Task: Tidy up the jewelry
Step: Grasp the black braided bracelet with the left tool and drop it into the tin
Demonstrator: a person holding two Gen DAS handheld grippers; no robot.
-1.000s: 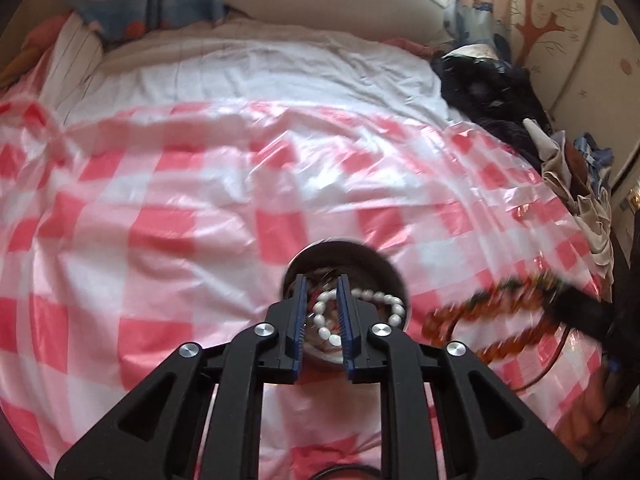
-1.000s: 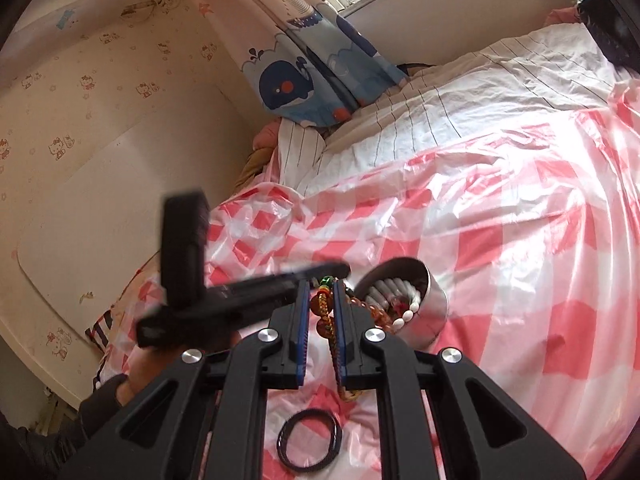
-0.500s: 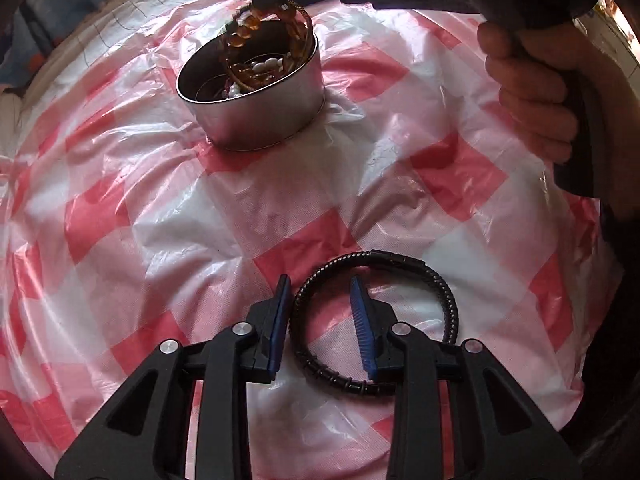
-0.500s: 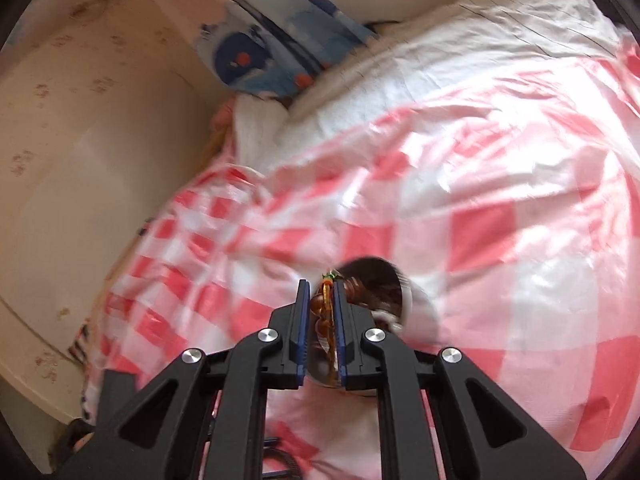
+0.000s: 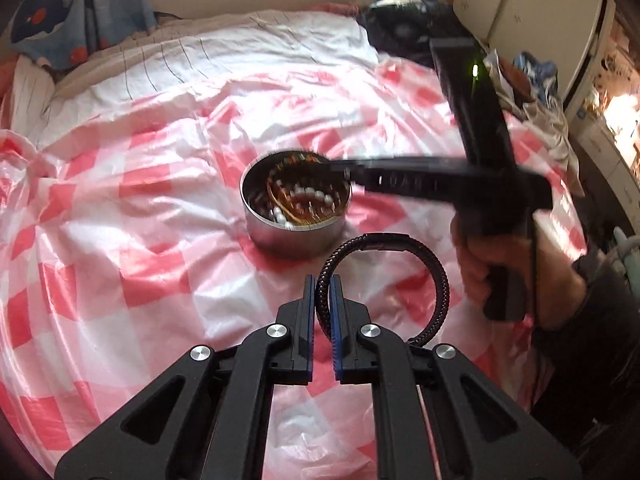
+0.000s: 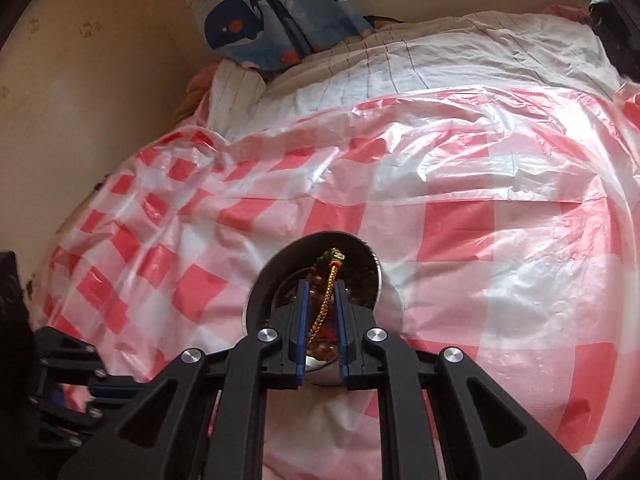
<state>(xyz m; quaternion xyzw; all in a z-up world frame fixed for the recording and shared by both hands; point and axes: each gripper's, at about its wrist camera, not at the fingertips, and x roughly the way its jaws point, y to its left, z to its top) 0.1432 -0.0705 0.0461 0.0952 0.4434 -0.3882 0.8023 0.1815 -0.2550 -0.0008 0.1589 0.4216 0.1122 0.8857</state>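
At the far left of the left wrist view a blue whale-print curtain (image 5: 60,20) hangs over a white striped sheet (image 5: 224,56) at the far side of the bed. A red-and-white checked plastic cover (image 5: 120,240) spreads over the rest of the bed, creased and shiny. In the middle of it stands a round metal tin (image 5: 294,232), holding a white bead bracelet (image 5: 312,196) and an amber bead strand (image 5: 280,200) coiled together.

Nearer than the tin, the left gripper (image 5: 323,304) has just been closing, and its fingers now pinch the left side of a black braided bracelet (image 5: 400,272). The loop arcs up and to the right from the fingers, its top edge overlapping the tin's near wall in this view; whether they touch cannot be told.

To the right, a hand (image 5: 508,268) grips the handle of the right gripper (image 6: 321,304), whose long black body reaches leftward over the tin's far rim, blurred. In the right wrist view its fingers have just been opening; they stand slightly spread inside the tin, with a gold-and-brown braided cord (image 6: 326,300) of the amber strand lying between them, not pressed. At the far right a heap of dark clothes (image 5: 404,28) and a cream cabinet (image 5: 552,12) crowd the bed's edge.
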